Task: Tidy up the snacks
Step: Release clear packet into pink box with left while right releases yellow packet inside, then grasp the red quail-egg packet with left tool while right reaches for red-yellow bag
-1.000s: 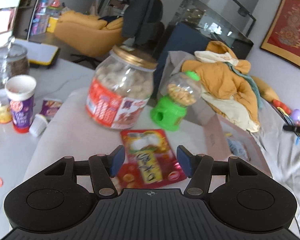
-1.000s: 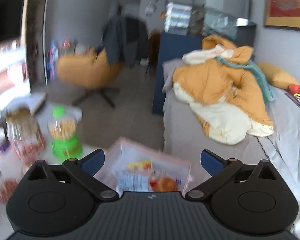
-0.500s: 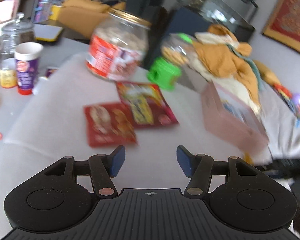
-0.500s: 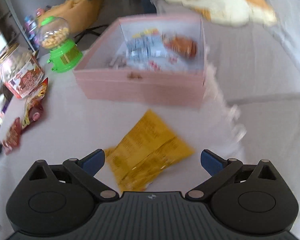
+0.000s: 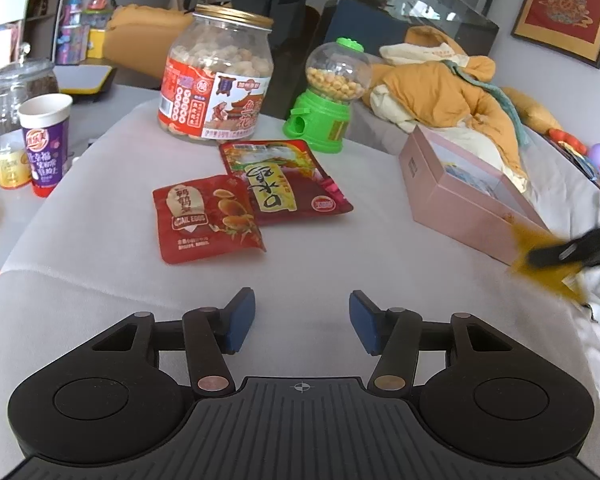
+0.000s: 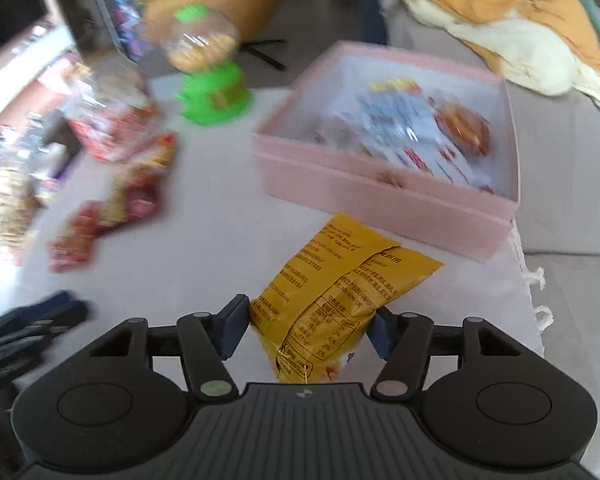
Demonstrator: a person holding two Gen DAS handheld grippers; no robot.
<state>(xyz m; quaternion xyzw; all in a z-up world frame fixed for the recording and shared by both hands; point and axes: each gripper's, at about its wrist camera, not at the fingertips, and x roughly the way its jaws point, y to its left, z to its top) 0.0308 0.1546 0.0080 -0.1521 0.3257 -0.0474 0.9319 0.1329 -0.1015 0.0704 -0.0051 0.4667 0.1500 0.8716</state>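
Yellow foil fills the right gripper (image 6: pixel 306 326): a yellow snack packet (image 6: pixel 336 296) sits between its two blue fingers, which press against the packet's lower sides and pinch it. The packet lies just in front of a pink box (image 6: pixel 384 200), an open box already holding several wrapped snacks, on a surface covered in white cloth (image 5: pixel 100 272).

The left gripper (image 5: pixel 302 322) hangs over bare cloth with its fingers spread and nothing between them. Farther ahead lie two red snack pouches, touching and slightly overlapping: a near pouch (image 5: pixel 206 218) and a far pouch (image 5: pixel 280 182). Beyond them stand a large clear jar (image 5: pixel 218 80) with a gold lid, full of pale round snacks, and a green candy dispenser (image 5: pixel 326 98). At far left is a purple cup (image 5: pixel 44 144).

Risks, as a judgement: the grip sits low on a puffy, slippery bag, so the packet could slide out or droop when lifted. The box wall is close ahead; a low carry could catch the packet on the rim or push the box along the cloth. The right view is motion-blurred, suggesting quick movement, which makes a slip likelier.

Writing: the near pouch reads "QUAIL EGGS" beneath Chinese characters. The far pouch, the jar's red label and the cup carry Chinese text. The yellow packet shows small print, too fine to read.
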